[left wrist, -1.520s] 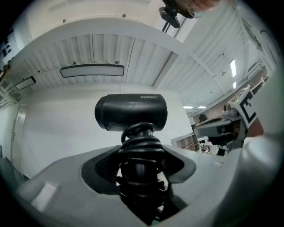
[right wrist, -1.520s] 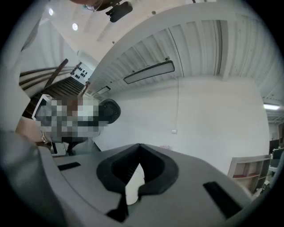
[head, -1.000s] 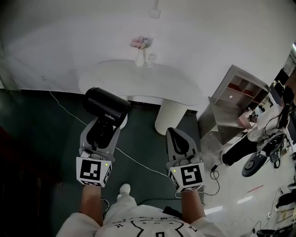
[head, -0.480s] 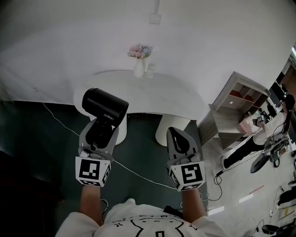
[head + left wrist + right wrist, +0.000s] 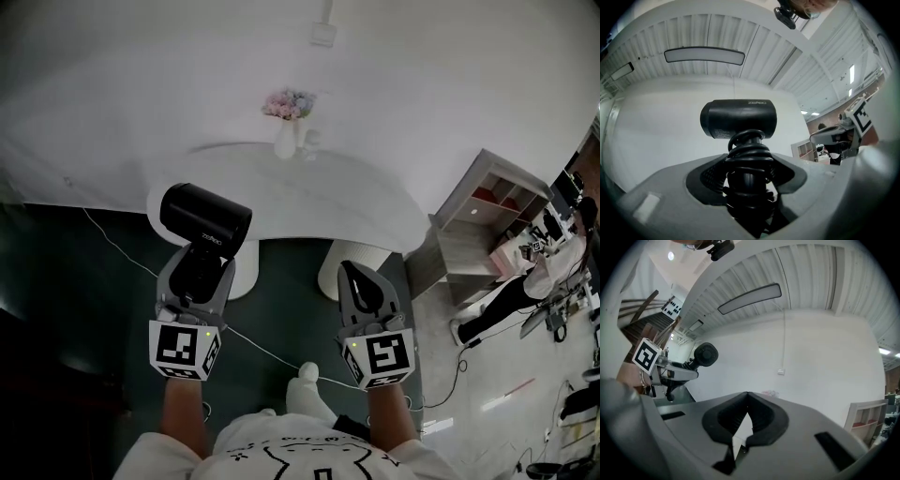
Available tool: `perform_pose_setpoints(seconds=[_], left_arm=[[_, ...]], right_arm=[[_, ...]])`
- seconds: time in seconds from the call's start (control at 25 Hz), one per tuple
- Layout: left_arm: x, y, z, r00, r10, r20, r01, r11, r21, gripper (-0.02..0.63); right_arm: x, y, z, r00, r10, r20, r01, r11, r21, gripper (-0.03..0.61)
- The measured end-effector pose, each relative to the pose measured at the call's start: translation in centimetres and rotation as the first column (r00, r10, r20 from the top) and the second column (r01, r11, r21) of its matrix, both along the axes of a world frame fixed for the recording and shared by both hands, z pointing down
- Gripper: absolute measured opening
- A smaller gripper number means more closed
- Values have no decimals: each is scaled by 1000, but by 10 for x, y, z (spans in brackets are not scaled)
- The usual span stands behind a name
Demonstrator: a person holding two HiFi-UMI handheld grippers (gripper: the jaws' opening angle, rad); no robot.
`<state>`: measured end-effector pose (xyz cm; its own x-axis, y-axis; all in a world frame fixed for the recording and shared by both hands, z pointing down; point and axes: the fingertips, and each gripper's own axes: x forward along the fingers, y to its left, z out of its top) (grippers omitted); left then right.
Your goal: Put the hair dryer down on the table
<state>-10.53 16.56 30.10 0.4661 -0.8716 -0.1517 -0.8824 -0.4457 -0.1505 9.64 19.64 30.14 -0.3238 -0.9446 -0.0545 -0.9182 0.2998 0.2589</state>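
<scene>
A black hair dryer (image 5: 204, 217) stands upright in my left gripper (image 5: 199, 277), whose jaws are shut on its handle with the black cord wound round it (image 5: 749, 164). Its barrel (image 5: 738, 118) lies crosswise above the jaws, over the near left edge of the white oval table (image 5: 309, 192). My right gripper (image 5: 364, 292) is held level beside it, in front of the table, jaws shut and tips touching, with nothing between them (image 5: 746, 398). From the right gripper view the dryer (image 5: 705, 355) and the left gripper show at the left.
A white vase of pink flowers (image 5: 286, 134) and a small glass stand at the table's far edge. A thick white pedestal (image 5: 349, 260) carries the table. A white cable (image 5: 122, 246) runs over the dark floor. An open shelf unit (image 5: 473, 230) stands at the right.
Both grippers and the view have come nearer the table; the hair dryer now reaches over its near left edge. The grip on the dryer is the same.
</scene>
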Motion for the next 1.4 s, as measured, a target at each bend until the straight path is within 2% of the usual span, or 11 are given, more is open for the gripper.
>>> perform_pose_setpoints(seconds=[0.2,0.32,0.64,0.8,1.0,1.2,1.4], left_arm=[[-1,-38,11,999,-42,16,43,998,-40,265],[14,-80,9,998,-68,13,68,996,-58,265],[22,-117,19,994,-113,2,113,993,-15,265],[55,-184,5,990,-141,8,142,990,-19,265],[71,-234,0,982,-190,-9,190,982,-14,265],[79,-262,12,974,-228,-3,228,973,-44,265],[78,-277,26,967,-255,14,255,964,-77,265]], right_arm=[[11,-46,11,1000,-23,20,24,999,-31,0],[30,-93,11,999,-36,39,37,998,-45,0],[37,-144,23,995,-86,46,86,996,-4,0],[75,-217,9,993,-104,64,105,994,-12,0],[93,-271,12,989,-143,24,144,989,-22,0],[109,-309,22,986,-160,47,162,985,-49,0],[105,-329,32,980,-189,57,193,979,-69,0]])
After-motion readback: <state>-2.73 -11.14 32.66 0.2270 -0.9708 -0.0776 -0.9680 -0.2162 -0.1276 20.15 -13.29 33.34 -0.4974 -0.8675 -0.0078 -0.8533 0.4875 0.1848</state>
